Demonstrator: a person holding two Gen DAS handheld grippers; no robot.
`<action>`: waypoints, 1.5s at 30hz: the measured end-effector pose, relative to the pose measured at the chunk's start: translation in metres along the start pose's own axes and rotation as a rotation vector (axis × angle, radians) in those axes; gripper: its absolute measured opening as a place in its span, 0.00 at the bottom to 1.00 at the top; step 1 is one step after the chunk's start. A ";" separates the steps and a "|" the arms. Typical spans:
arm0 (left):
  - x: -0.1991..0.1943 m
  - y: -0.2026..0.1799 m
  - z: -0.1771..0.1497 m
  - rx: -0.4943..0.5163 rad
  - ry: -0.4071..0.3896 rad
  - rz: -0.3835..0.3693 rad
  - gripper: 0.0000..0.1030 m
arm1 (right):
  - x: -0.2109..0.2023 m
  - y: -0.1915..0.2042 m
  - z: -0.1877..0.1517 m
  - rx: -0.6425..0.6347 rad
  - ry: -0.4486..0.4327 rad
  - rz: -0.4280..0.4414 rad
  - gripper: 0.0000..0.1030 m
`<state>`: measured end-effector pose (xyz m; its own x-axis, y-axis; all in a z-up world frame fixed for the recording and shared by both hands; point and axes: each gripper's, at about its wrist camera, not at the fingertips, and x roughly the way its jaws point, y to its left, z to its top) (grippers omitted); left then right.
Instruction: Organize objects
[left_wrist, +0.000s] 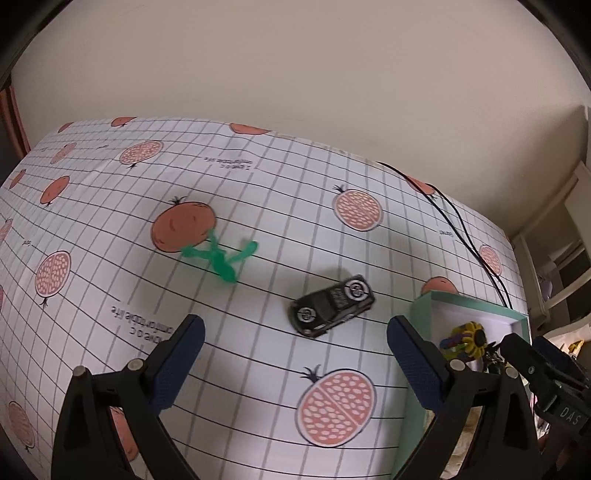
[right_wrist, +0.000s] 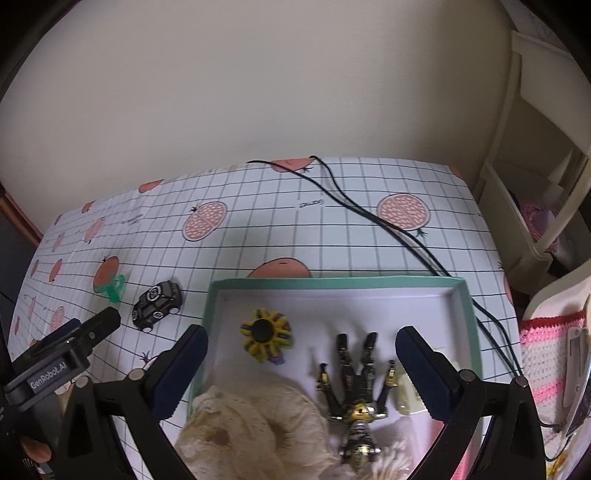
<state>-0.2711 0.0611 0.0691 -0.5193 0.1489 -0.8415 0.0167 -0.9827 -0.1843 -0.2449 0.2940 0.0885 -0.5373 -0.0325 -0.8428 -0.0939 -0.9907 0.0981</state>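
Observation:
A black toy car (left_wrist: 331, 306) lies on the patterned tablecloth, just ahead of my open, empty left gripper (left_wrist: 295, 363); it also shows in the right wrist view (right_wrist: 157, 304). A green toy figure (left_wrist: 220, 257) lies farther left. A mint-green box (right_wrist: 334, 284) holds a yellow flower-shaped toy (right_wrist: 266, 335), a black and gold robot figure (right_wrist: 356, 387) and a cream scrunchie (right_wrist: 251, 428). My right gripper (right_wrist: 301, 371) is open and empty above the box, with the robot figure between its fingers' line.
A black cable (right_wrist: 373, 218) runs across the tablecloth (left_wrist: 258, 192) behind the box and down its right side. A white shelf unit (right_wrist: 535, 184) stands to the right. A pink and white knitted item (right_wrist: 546, 350) lies beside the box.

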 end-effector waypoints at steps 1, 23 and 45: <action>0.000 0.004 0.001 -0.005 0.001 0.002 0.96 | 0.001 0.003 0.000 -0.005 0.001 0.001 1.00; 0.001 0.071 0.010 -0.108 0.015 0.042 0.96 | 0.012 0.077 -0.002 -0.100 0.000 0.057 1.00; 0.015 0.108 0.019 -0.158 0.009 0.027 0.96 | 0.030 0.153 -0.008 -0.226 -0.019 0.108 1.00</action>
<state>-0.2931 -0.0445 0.0467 -0.5092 0.1246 -0.8516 0.1648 -0.9570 -0.2386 -0.2690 0.1401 0.0743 -0.5500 -0.1399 -0.8233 0.1539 -0.9860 0.0647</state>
